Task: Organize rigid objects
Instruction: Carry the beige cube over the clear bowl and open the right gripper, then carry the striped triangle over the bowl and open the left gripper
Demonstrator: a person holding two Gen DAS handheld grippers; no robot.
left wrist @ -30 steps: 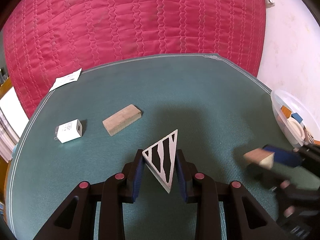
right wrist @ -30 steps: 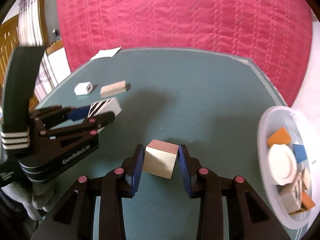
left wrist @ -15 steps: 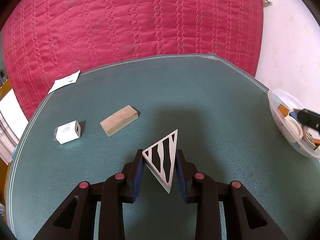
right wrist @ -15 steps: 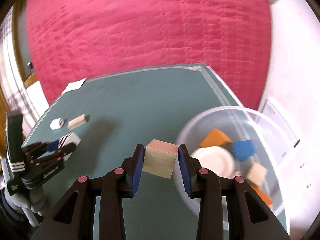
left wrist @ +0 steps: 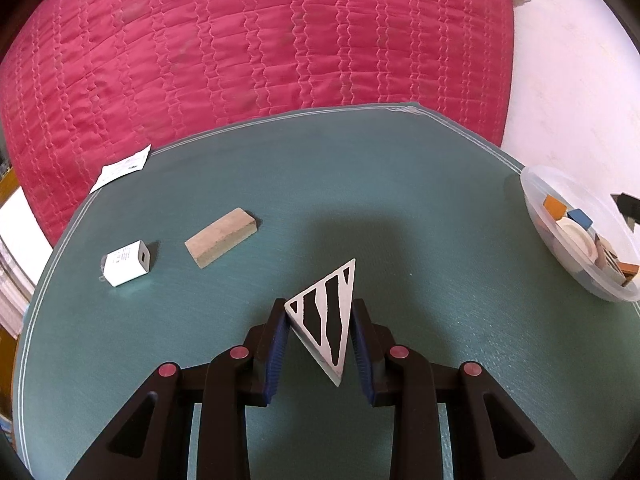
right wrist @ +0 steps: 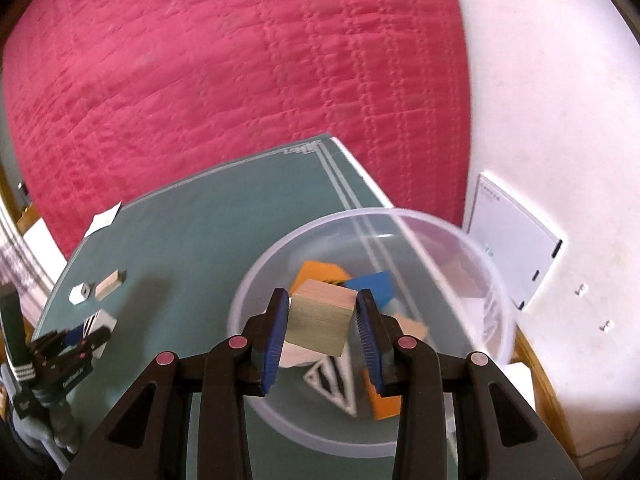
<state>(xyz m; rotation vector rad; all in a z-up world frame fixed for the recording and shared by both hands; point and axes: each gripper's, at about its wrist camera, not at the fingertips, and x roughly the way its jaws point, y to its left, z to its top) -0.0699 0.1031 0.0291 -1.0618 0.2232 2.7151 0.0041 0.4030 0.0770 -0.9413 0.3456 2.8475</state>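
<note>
My left gripper (left wrist: 320,320) is shut on a white triangular block with black stripes (left wrist: 326,320), held above the green table (left wrist: 400,200). A plain wooden bar (left wrist: 221,236) and a white charger cube (left wrist: 126,269) lie on the table ahead to the left. My right gripper (right wrist: 323,320) is shut on a wooden cube (right wrist: 320,322) and hangs over the clear plastic bowl (right wrist: 496,280), which holds orange, blue, striped and pale blocks. In the right wrist view the left gripper (right wrist: 76,344) shows at the far left with its striped block (right wrist: 98,322).
A red quilted bed (left wrist: 260,48) rises behind the table. A paper slip (left wrist: 120,168) lies at the table's far left edge. The bowl (left wrist: 540,248) sits at the table's right edge by a white wall (right wrist: 540,100). A white sheet (right wrist: 512,236) leans against that wall.
My right gripper carried the wooden cube rightward from the table's middle to above the bowl, rolling as it went. The left gripper and its striped block stayed put.
</note>
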